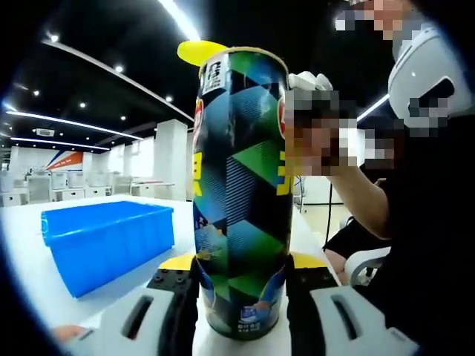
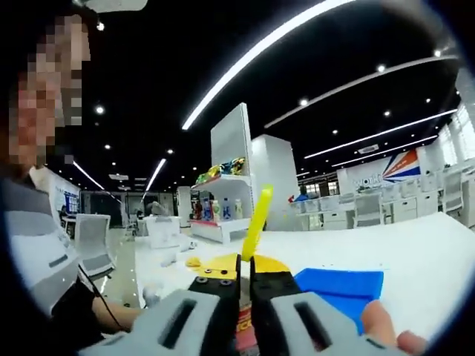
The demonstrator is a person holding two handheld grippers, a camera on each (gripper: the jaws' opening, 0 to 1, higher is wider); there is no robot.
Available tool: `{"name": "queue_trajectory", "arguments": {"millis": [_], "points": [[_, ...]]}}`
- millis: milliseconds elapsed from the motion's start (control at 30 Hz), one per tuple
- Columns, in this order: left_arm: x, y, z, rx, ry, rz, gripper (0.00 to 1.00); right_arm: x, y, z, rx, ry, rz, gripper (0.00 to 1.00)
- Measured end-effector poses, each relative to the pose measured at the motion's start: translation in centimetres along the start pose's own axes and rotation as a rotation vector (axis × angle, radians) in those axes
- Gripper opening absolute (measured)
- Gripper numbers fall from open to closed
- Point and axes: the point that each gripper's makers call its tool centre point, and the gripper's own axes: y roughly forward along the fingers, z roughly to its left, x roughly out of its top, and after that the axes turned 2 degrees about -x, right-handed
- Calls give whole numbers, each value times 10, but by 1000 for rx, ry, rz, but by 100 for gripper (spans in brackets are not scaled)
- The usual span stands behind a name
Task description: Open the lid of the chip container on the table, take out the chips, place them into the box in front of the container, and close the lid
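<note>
The chip container [image 1: 241, 185] is a tall can with green, blue and black shapes, standing upright on the white table [image 1: 30, 259]. My left gripper [image 1: 243, 276] is shut on its lower part, one jaw on each side. Its yellow lid [image 1: 200, 52] sticks out behind the can's top rim, to the left. In the right gripper view the same lid [image 2: 257, 222] shows edge-on, and my right gripper [image 2: 245, 271] is shut on its lower edge. The blue box [image 1: 107, 245] lies open on the table left of the can. The can's inside is hidden.
A person in a dark top [image 1: 438, 245] stands close on the right of the can. The blue box [image 2: 341, 289] lies just beyond my right jaws, with a fingertip [image 2: 386, 326] near it. White desks and shelves [image 2: 223, 200] stand far behind.
</note>
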Motion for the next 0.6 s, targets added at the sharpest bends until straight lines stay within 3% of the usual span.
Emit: {"name": "queue_trajectory", "arguments": {"millis": [267, 433, 600], "points": [[0, 0, 0, 2, 1, 0, 46, 17, -9, -15, -72, -60, -52, 0], [0, 0, 0, 4, 3, 1, 46, 36, -27, -40, -186, -174, -79, 0], [-1, 0, 0, 8, 7, 4, 46, 47, -51, -69, -279, -201, -73, 0]]}}
